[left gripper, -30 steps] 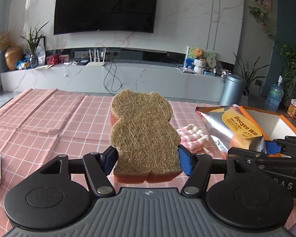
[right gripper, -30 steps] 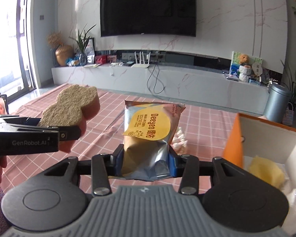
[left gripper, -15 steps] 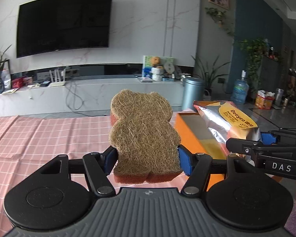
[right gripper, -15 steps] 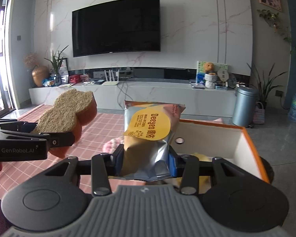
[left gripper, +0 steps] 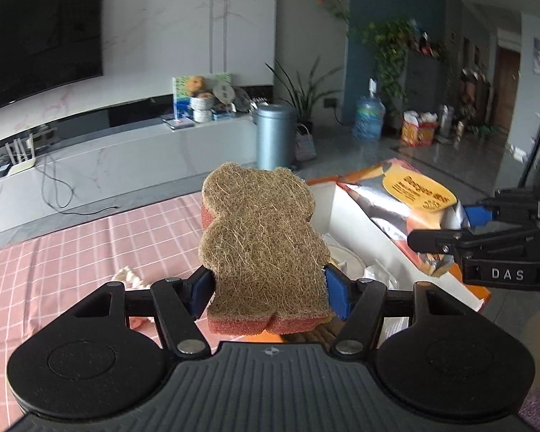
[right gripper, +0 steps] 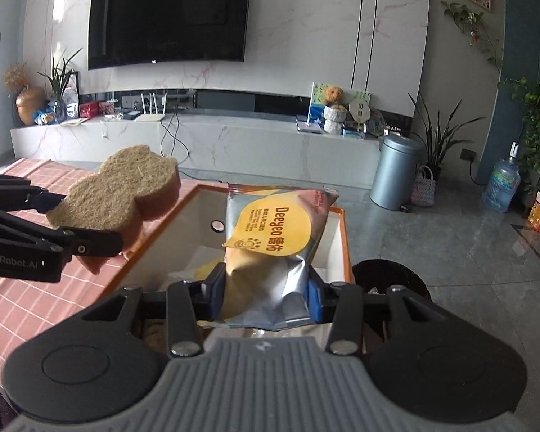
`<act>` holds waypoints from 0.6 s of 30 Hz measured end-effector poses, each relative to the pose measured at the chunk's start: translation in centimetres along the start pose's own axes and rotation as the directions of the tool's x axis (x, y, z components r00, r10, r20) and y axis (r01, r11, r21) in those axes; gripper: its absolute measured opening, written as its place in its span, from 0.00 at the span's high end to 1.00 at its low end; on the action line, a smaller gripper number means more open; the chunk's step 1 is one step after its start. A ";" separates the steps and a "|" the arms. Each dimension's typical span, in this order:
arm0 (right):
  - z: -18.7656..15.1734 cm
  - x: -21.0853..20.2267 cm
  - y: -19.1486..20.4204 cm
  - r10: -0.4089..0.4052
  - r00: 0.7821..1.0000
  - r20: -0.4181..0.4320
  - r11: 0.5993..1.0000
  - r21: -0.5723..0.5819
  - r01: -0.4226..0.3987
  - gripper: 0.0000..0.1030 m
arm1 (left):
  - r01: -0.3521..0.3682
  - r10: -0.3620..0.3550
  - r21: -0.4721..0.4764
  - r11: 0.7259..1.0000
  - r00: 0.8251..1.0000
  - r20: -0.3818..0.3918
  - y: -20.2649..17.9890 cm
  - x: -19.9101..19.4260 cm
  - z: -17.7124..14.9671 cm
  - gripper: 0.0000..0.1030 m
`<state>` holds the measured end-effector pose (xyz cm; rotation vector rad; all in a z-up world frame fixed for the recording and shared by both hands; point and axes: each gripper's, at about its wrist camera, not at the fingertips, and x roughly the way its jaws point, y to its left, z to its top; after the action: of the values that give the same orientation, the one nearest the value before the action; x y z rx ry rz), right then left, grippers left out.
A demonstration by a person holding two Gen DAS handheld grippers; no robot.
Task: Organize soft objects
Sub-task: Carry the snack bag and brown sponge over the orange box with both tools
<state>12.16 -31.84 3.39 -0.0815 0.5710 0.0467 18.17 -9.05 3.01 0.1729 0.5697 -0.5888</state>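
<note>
My left gripper (left gripper: 268, 293) is shut on a bear-shaped scrub sponge (left gripper: 262, 248), tan fibre on top with a red foam base, held in the air by the left rim of the orange box (left gripper: 360, 230). The sponge also shows in the right wrist view (right gripper: 122, 194). My right gripper (right gripper: 266, 298) is shut on a silver snack bag with a yellow label (right gripper: 277, 237), held above the open orange box (right gripper: 343, 237). The bag also shows in the left wrist view (left gripper: 403, 201). The box has white inner walls and holds some pale items, partly hidden.
A pink checked tablecloth (left gripper: 72, 255) covers the table to the left of the box. A pink-and-white soft object (left gripper: 127, 275) lies on it near my left gripper. A dark round object (right gripper: 388, 273) sits beyond the box's right side.
Both grippers have swung right from over the tablecloth toward the orange box, each still holding its object. The snack bag is now over the box opening.
</note>
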 end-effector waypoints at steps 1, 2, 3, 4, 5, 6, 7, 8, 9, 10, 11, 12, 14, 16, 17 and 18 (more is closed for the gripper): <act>0.2 0.6 -0.3 0.002 1.000 -0.012 1.000 -0.001 -0.002 0.58 | 0.003 -0.003 0.016 1.000 1.000 -0.015 -0.2 0.8 0.3 0.29; 0.4 1.2 -0.6 0.005 1.000 -0.023 1.000 -0.003 -0.005 0.58 | 0.005 -0.004 0.037 0.999 0.999 -0.033 -0.6 1.6 0.5 0.29; 0.7 2.1 -0.8 0.009 0.999 -0.037 1.000 -0.010 -0.009 0.58 | 0.005 -0.002 0.058 0.998 0.999 -0.047 -0.9 2.3 0.7 0.29; 0.9 2.8 -1.0 0.011 0.999 -0.049 1.000 -0.020 -0.012 0.58 | 0.004 0.000 0.082 0.997 0.998 -0.060 -1.2 2.9 0.7 0.29; 1.1 3.6 -1.1 0.012 0.998 -0.060 0.999 -0.032 -0.014 0.58 | 0.004 0.004 0.110 0.994 0.997 -0.078 -1.5 3.6 0.9 0.29; 1.4 4.5 -1.2 0.013 0.997 -0.076 0.999 -0.051 -0.017 0.58 | 0.002 0.011 0.137 0.991 0.996 -0.092 -1.8 4.2 1.0 0.29; 1.5 5.4 -1.3 0.014 0.996 -0.088 0.998 -0.063 -0.020 0.58 | 0.000 0.017 0.161 0.987 0.994 -0.107 -2.0 4.9 1.1 0.29; 1.7 6.2 -1.4 0.017 0.995 -0.101 0.997 -0.073 -0.024 0.57 | 0.003 0.019 0.180 0.984 0.993 -0.121 -2.1 5.5 1.1 0.29; 1.8 7.2 -1.5 0.020 0.993 -0.118 0.996 -0.079 -0.030 0.57 | 0.005 0.022 0.197 0.980 0.991 -0.135 -2.2 6.1 1.3 0.29; 2.0 8.1 -1.7 0.024 0.991 -0.133 0.996 -0.082 -0.035 0.57 | 0.006 0.027 0.212 0.977 0.989 -0.149 -2.3 6.8 1.3 0.29; 2.0 8.9 -1.8 0.026 0.989 -0.147 0.995 -0.087 -0.039 0.57 | 0.003 0.035 0.229 0.973 0.986 -0.162 -2.4 7.4 1.3 0.29; 2.3 9.8 -1.9 0.023 0.986 -0.163 0.994 -0.098 -0.040 0.57 | 0.004 0.041 0.249 0.969 0.984 -0.175 -2.5 8.0 1.2 0.29; 2.4 11.3 -2.1 0.025 0.981 -0.193 0.991 -0.124 -0.050 0.57 | 0.011 0.050 0.289 0.957 0.978 -0.202 -2.6 8.9 1.2 0.28; 2.5 12.4 -2.3 0.033 0.976 -0.214 0.987 -0.145 -0.065 0.57 | 0.011 0.066 0.335 0.942 0.974 -0.216 -3.0 9.7 1.1 0.28; 2.6 13.0 -2.3 0.037 0.974 -0.225 0.985 -0.153 -0.073 0.57 | 0.011 0.073 0.359 0.933 0.973 -0.220 -3.2 10.0 1.1 0.28; 2.7 13.4 -2.3 0.038 0.971 -0.236 0.985 -0.157 -0.076 0.57 | 0.009 0.083 0.381 0.925 0.971 -0.225 -3.4 10.3 1.1 0.28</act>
<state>25.04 -33.63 -1.49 -0.2343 0.8034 0.1422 23.79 -17.04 -1.73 0.6276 0.6782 -0.6423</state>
